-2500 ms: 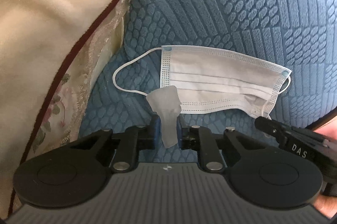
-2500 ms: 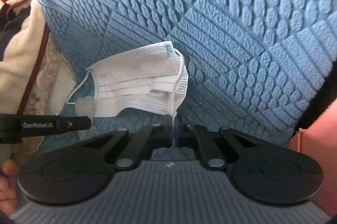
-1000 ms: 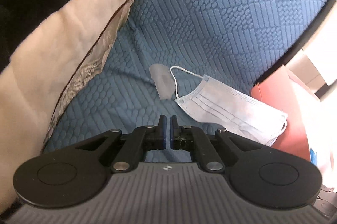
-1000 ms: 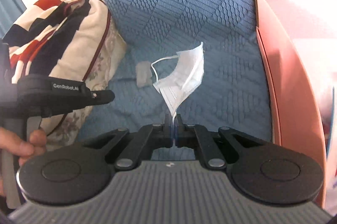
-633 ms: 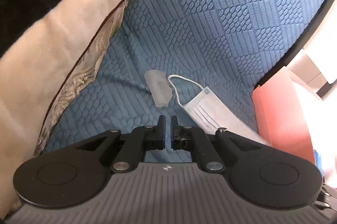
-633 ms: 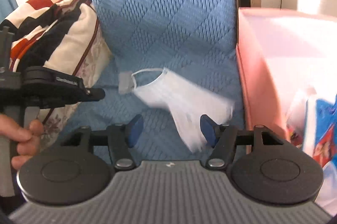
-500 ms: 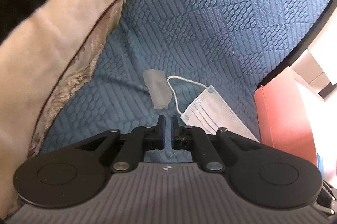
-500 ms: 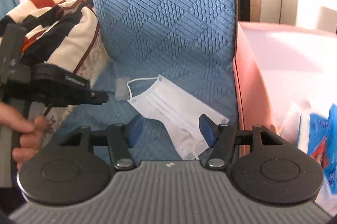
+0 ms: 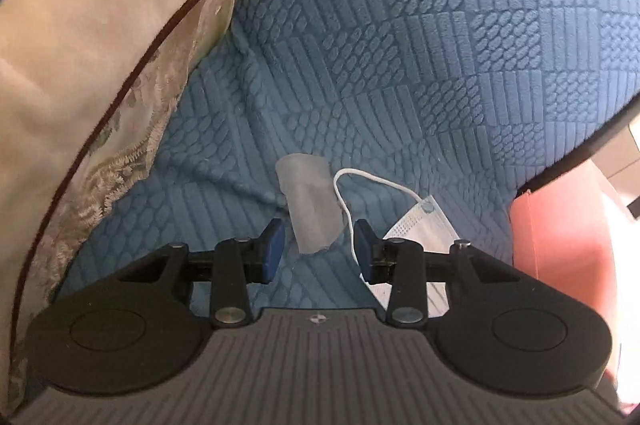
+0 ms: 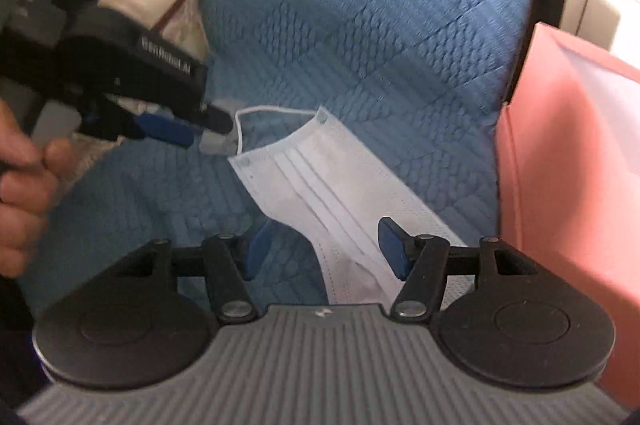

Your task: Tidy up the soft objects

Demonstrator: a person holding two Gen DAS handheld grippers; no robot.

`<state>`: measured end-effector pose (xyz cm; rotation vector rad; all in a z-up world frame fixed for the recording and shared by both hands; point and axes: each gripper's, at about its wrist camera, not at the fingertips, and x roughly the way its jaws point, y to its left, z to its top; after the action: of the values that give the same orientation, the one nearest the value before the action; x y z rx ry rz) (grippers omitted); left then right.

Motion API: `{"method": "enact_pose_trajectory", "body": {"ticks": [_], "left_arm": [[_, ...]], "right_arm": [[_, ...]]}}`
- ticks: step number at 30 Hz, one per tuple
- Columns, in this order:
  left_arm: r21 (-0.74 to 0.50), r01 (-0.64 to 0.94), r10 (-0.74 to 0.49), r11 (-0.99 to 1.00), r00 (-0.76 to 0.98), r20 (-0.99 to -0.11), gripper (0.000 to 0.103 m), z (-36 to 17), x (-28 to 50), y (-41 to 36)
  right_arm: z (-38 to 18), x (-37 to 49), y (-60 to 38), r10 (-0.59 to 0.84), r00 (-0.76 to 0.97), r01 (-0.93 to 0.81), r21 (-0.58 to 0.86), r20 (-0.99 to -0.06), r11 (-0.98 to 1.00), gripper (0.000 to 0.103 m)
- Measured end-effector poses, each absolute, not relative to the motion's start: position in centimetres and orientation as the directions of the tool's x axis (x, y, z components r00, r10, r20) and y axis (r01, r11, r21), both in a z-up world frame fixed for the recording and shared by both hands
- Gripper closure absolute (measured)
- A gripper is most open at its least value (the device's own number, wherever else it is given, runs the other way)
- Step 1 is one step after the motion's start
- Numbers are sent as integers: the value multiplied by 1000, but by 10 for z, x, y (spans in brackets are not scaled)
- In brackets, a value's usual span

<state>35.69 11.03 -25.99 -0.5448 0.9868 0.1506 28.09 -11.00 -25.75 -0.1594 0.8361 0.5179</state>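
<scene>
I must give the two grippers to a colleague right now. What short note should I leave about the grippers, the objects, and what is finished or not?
Left gripper: jaws have just been opening, empty, aimed at the small translucent piece, whose near end lies between the fingers, not pressed.
Right gripper: open, empty, above the face mask.
Things: the mask lies flat on the blue seat cover, its ear loop beside the translucent piece. A pink box stands at the right.
Done: mask released on the seat.
Left: probably pick up the translucent piece; where both should go is not shown.
</scene>
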Motion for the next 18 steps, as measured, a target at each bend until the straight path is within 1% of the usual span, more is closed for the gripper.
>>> {"method": "enact_pose_trajectory", "body": {"ticks": [4,6,7,8,9,10,12,15,18], "left_arm": [[-372,-373,-115,850,558,-822,60,-259,361,115],[-374,-383,-113,845,556,-824,60,-260,363,117],[-371,-385,-110,845,554,-826,60,-261,365,117],[-367,-387,-108,846,550,-828,60,-261,366,117],[-367,-388,-108,845,548,-829,60,-262,367,117],[-369,-388,-110,845,547,-830,60,-263,368,118],[-364,-390,-108,846,544,-832,60,-265,369,117],[-360,-392,-103,847,543,-833,60,-266,369,117],[-356,-396,-97,846,543,-834,60,-267,370,117]], "right_arm": [[-265,282,-98,359,531,-535,24,-768,844,43],[-269,282,-95,344,525,-540,8,-778,841,48],[-271,283,-97,353,526,-530,27,-773,848,50],[-271,285,-98,358,523,-518,46,-773,854,50],[-270,287,-99,357,525,-506,53,-773,861,57],[-270,289,-101,348,532,-496,49,-772,867,62],[-269,293,-104,334,540,-472,51,-773,880,81],[-267,299,-112,348,525,-435,106,-777,894,91],[-266,302,-119,367,516,-403,159,-774,901,96]]}}
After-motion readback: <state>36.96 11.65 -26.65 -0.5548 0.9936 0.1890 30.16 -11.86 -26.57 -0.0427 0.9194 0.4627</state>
